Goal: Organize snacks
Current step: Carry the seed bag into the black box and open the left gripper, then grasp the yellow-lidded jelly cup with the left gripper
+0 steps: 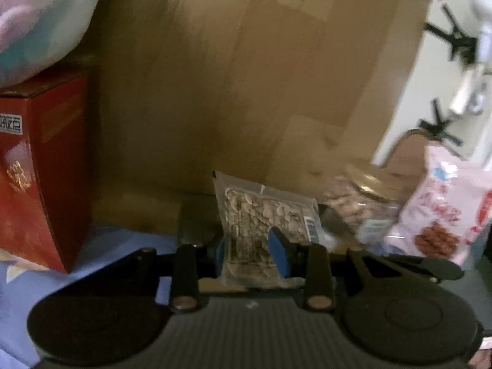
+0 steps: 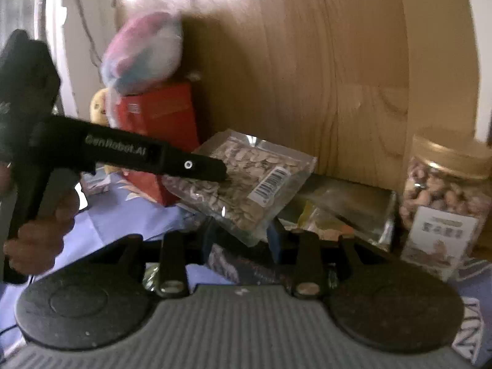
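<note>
My left gripper (image 1: 250,250) is shut on a clear packet of seeds (image 1: 261,218) and holds it above the blue cloth, near the wooden board. In the right wrist view the same packet (image 2: 246,178) hangs from the left gripper's black body (image 2: 153,156). My right gripper (image 2: 243,240) is open, just below the packet's lower corner, with a dark snack pack (image 2: 246,269) lying under it. A jar of nuts (image 2: 446,196) with a gold lid stands at the right; it also shows blurred in the left wrist view (image 1: 363,203).
A red box (image 1: 40,166) stands at the left with a pink and blue bag (image 1: 40,21) on top. A pink snack bag (image 1: 442,209) is at the right. A silver foil pack (image 2: 347,206) lies behind the seeds. A wooden board (image 2: 307,61) forms the back wall.
</note>
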Available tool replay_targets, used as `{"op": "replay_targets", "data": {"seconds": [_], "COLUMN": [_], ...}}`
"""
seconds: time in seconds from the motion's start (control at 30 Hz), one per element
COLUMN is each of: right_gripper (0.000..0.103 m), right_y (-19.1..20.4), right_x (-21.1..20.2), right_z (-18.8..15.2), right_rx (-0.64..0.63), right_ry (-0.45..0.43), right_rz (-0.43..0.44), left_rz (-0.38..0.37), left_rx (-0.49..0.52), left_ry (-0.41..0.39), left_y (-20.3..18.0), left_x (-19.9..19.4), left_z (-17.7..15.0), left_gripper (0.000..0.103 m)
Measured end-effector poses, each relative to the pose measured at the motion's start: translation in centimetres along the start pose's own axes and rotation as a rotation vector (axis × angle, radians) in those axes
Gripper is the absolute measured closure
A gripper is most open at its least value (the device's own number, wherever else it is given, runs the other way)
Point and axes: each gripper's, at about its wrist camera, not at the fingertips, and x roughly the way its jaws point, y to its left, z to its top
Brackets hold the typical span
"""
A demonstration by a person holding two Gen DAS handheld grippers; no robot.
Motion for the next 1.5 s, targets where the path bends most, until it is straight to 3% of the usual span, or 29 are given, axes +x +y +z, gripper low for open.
{"op": "replay_targets", "data": {"seconds": [0.07, 0.2, 0.3, 0.33, 0.43, 0.6, 0.7, 0.8, 0.9, 1.0, 1.13, 1.3, 1.4, 1.5], "right_gripper": [0.056, 0.052, 0.051, 0.051, 0.052, 0.059, 0.059, 0.057, 0.058, 0.058, 0.061, 0.059, 0.059, 0.058], "right_y": [-0.2, -0.5, -0.6, -0.6, -1.2, -2.3, -2.3, -0.2, 2.4, 3.3, 3.8, 8.2, 10.2, 10.2], "right_x": [1.3, 1.6, -0.1, -1.0, -3.5, -6.4, -8.1, -8.8, -8.4, -6.8, -4.3, -8.5, -10.7, -11.3], "right_z": [0.2, 0.3, -0.3, -0.5, -1.5, -5.5, -8.4, -9.7, -9.6, -9.0, -9.2, -12.0, -13.2, -13.6], "right_rx": [0.003, 0.021, 0.012, 0.013, 0.05, 0.199, 0.265, 0.256, 0.196, 0.23, 0.305, 0.111, 0.028, 0.037], "right_ry": [0.022, 0.01, -0.028, -0.08, -0.104, -0.038, -0.009, -0.008, -0.024, -0.012, 0.119, 0.127, 0.104, 0.102], "right_rz": [-0.021, -0.05, -0.073, -0.09, -0.043, 0.054, 0.063, 0.134, 0.173, 0.178, 0.246, 0.33, 0.313, 0.278], "left_rz": [0.031, 0.088, 0.082, 0.073, 0.042, 0.031, 0.002, -0.038, -0.087, -0.102, -0.089, -0.123, -0.152, -0.166], "left_rx": [0.014, 0.067, 0.093, 0.095, 0.09, -0.003, -0.053, -0.103, -0.171, -0.228, -0.23, -0.226, -0.244, -0.236], "left_ry": [0.008, 0.004, -0.017, -0.024, -0.041, -0.007, 0.025, 0.012, -0.036, -0.029, 0.001, -0.013, -0.004, 0.016], "left_y": [0.0, -0.9, -1.0, -0.9, 0.2, 3.8, 4.7, 4.5, 4.2, 4.4, 3.9, 3.9, 3.6, 2.7], "left_x": [1.1, 2.1, 1.1, 0.4, -2.3, -6.9, -9.1, -11.1, -12.9, -14.0, -15.7, -18.7, -19.2, -19.1], "left_z": [0.1, -0.2, -0.8, -1.2, -2.3, -6.2, -8.6, -10.8, -12.8, -14.4, -16.0, -17.6, -18.5, -18.7], "left_gripper": [0.07, 0.056, 0.055, 0.055, 0.055, 0.051, 0.054, 0.057, 0.06, 0.06, 0.06, 0.059, 0.059, 0.059]}}
